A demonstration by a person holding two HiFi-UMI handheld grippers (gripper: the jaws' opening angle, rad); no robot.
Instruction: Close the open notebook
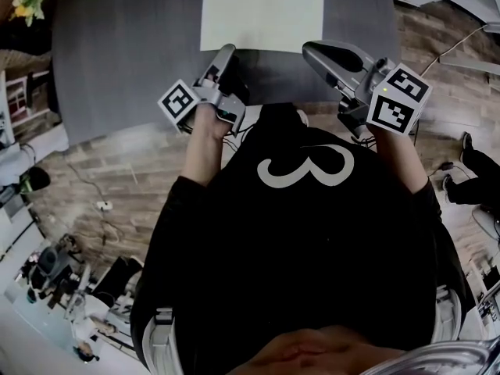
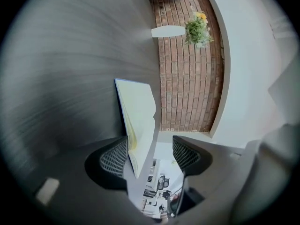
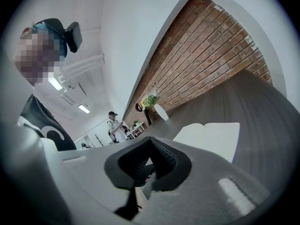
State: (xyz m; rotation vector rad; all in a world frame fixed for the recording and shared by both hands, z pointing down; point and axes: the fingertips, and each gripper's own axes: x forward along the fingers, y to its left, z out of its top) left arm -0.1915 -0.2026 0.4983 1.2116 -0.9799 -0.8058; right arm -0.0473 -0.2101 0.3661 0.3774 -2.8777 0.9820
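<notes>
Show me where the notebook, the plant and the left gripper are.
notebook (image 1: 262,14), head view, middle of the open pages.
plant (image 2: 197,29), left gripper view, on the leaves.
left gripper (image 2: 150,154), left gripper view, midway between its fingertips.

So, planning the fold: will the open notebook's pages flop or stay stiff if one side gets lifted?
Probably floppy: the notebook shows a thin stack of pages bowing toward the spine. Likely light, so it may slide on the smooth table. The open left gripper might catch only a few sheets.

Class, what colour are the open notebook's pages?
Pale cream, blank; the notebook shows best in the head view.
</notes>
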